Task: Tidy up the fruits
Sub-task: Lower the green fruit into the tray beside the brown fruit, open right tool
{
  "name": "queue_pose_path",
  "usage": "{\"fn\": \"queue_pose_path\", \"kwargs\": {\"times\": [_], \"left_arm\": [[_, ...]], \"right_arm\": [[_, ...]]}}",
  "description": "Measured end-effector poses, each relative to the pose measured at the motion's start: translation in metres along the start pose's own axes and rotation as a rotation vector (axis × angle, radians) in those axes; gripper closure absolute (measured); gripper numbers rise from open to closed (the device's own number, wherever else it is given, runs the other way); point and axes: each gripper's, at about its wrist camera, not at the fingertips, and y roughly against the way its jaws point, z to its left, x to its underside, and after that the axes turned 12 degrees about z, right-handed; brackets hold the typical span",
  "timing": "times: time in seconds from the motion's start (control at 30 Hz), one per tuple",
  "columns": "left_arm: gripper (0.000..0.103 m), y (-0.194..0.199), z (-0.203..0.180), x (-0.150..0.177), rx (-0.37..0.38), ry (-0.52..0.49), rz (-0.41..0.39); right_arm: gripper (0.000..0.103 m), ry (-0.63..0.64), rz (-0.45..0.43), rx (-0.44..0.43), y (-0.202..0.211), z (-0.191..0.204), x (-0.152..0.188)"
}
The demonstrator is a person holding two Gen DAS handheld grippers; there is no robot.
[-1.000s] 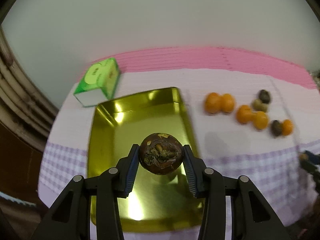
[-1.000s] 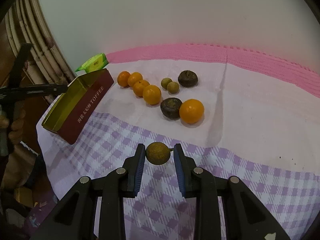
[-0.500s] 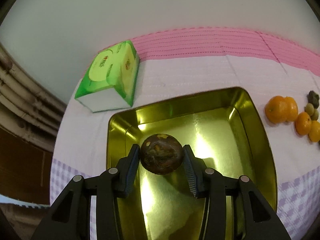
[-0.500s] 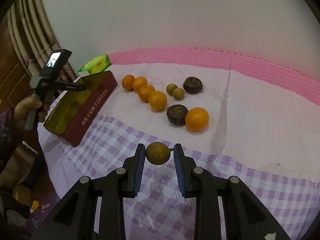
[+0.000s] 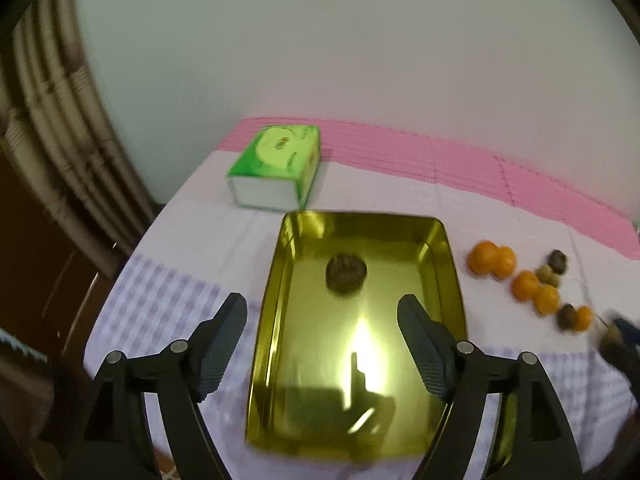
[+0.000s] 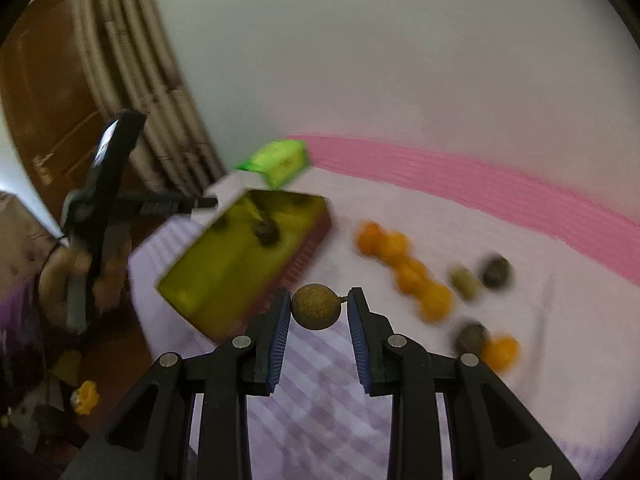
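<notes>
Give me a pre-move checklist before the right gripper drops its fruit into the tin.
1. Right gripper holds the small brown fruit: ok.
2. Left gripper jaws open, empty: ok.
3. Dark fruit lies inside the gold tin: ok.
4. Bare tin floor for another fruit: ok.
5. Right gripper over the tin: not ok, beside its near corner.
6. Left gripper out of the drop path: cannot tell, views blurred.

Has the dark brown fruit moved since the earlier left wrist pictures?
Yes. The dark brown fruit has left the open left gripper and lies in the gold tin.
</notes>
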Motion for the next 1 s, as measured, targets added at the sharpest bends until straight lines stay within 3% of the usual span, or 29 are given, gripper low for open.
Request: {"fn": "queue_pose_path", "kwargs": {"times": [0.1, 0.27, 0.33, 0.47, 0.63, 0.83, 1.0], "left_arm": [[0.016, 0.024, 0.005, 0.031, -0.028, 0.069, 0.000], [0.015, 0.041, 0.022, 0.076, 0.079, 0.251, 0.019], [0.015, 0.043, 0.025, 0.081, 0.078, 0.275, 0.022], [0.015, 0.050, 0.028, 0.079, -0.055, 0.265, -0.022], [0.015, 0.047, 0.039, 0.084, -0.013, 0.308, -0.013], [0.015, 0.033, 0.028, 0.080, -0.049, 0.241, 0.025], [0.015, 0.030, 0.021, 0.081, -0.082, 0.209, 0.019]], "right_arm": [[0.076, 0.054, 0.019, -0.050, -0.024, 0.020, -0.030], [0.075, 0.097, 0.099, -0.100, -0.078, 0.042, -0.068], [0.075, 0.109, 0.124, -0.070, -0.101, 0.051, -0.075], [0.075, 0.116, 0.158, -0.035, -0.135, 0.064, -0.084], [0.075, 0.099, 0.197, 0.008, -0.172, 0.068, -0.088], [0.074, 0.085, 0.190, 0.040, -0.183, 0.066, -0.092], [0.060, 0.025, 0.118, -0.024, -0.161, 0.049, -0.095]]}}
